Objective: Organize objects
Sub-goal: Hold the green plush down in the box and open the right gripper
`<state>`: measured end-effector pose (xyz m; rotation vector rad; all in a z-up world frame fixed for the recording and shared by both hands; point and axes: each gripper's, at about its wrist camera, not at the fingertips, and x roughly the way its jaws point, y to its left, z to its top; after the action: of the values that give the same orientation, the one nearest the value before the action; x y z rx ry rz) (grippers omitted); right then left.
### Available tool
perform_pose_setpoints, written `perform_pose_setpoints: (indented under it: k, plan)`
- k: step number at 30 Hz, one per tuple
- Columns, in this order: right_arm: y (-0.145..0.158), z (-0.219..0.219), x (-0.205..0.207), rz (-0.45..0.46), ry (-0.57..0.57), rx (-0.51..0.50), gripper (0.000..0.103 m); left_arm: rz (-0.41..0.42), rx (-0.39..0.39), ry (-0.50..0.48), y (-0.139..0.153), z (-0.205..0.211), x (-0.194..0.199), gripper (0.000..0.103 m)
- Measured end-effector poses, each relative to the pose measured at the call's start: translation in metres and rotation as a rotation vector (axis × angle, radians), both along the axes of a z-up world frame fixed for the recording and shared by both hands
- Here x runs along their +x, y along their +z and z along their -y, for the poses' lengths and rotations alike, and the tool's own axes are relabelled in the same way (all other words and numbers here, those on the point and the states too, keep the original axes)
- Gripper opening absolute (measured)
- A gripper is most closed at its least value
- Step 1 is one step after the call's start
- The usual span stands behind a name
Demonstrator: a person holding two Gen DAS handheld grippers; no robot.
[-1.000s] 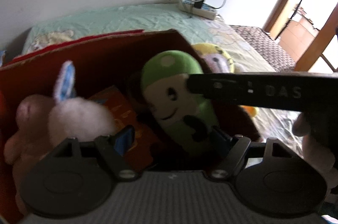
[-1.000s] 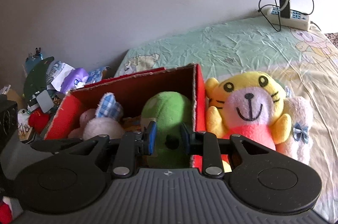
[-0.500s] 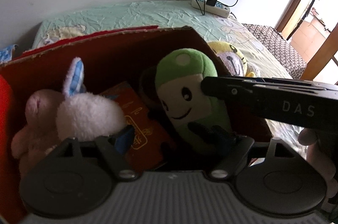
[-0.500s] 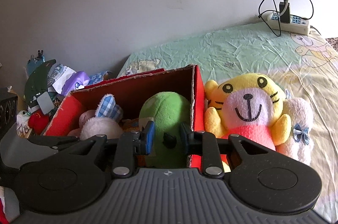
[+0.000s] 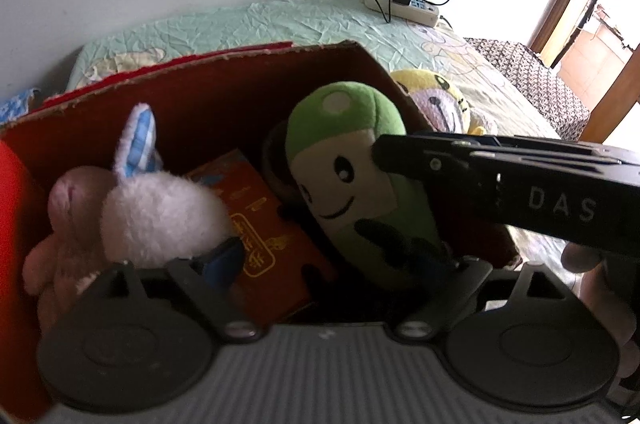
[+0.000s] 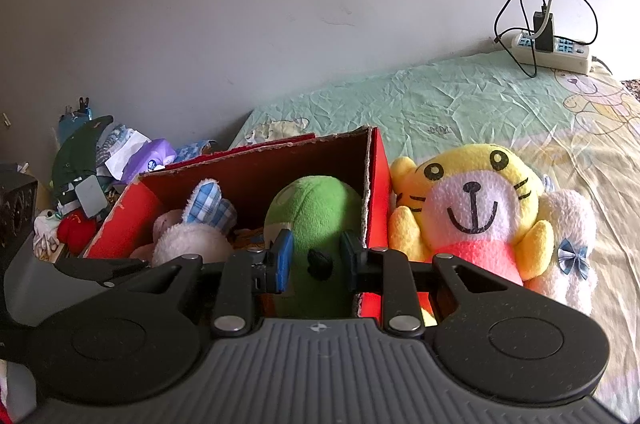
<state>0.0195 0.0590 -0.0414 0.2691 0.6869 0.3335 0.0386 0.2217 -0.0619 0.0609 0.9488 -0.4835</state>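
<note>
A red cardboard box (image 5: 208, 92) (image 6: 376, 180) stands on the bed. Inside it are a green plush (image 5: 352, 160) (image 6: 316, 212), a white bunny plush with a blue checked ear (image 5: 160, 216) (image 6: 196, 236), a pink plush (image 5: 68, 224) and a red booklet (image 5: 260, 232). My right gripper (image 6: 316, 260) is shut on the green plush, one finger on each side; it also shows in the left wrist view (image 5: 520, 184). My left gripper (image 5: 332, 260) is open over the box, empty. A yellow tiger plush (image 6: 480, 208) (image 5: 436, 100) lies right of the box.
A white fluffy plush with a blue bow (image 6: 572, 248) lies beside the tiger. A power strip with cables (image 6: 552, 48) (image 5: 404, 4) sits at the bed's far edge by the wall. Clutter (image 6: 100, 168) is piled left of the box. A doorway (image 5: 600, 24) is at the right.
My left gripper has drawn back and up, so more of the box interior shows. My right gripper has stayed shut on the green plush, which sits slightly higher.
</note>
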Motion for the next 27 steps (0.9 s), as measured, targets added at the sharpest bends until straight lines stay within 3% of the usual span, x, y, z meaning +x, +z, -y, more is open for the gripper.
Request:
perform_pose_setpoints:
  k: [27]
  plan:
    - [0.0007, -0.0007, -0.0036, 0.022, 0.004, 0.002, 0.026, -0.063, -0.008, 0.003, -0.0046, 0.0068, 0.0064, 0.102]
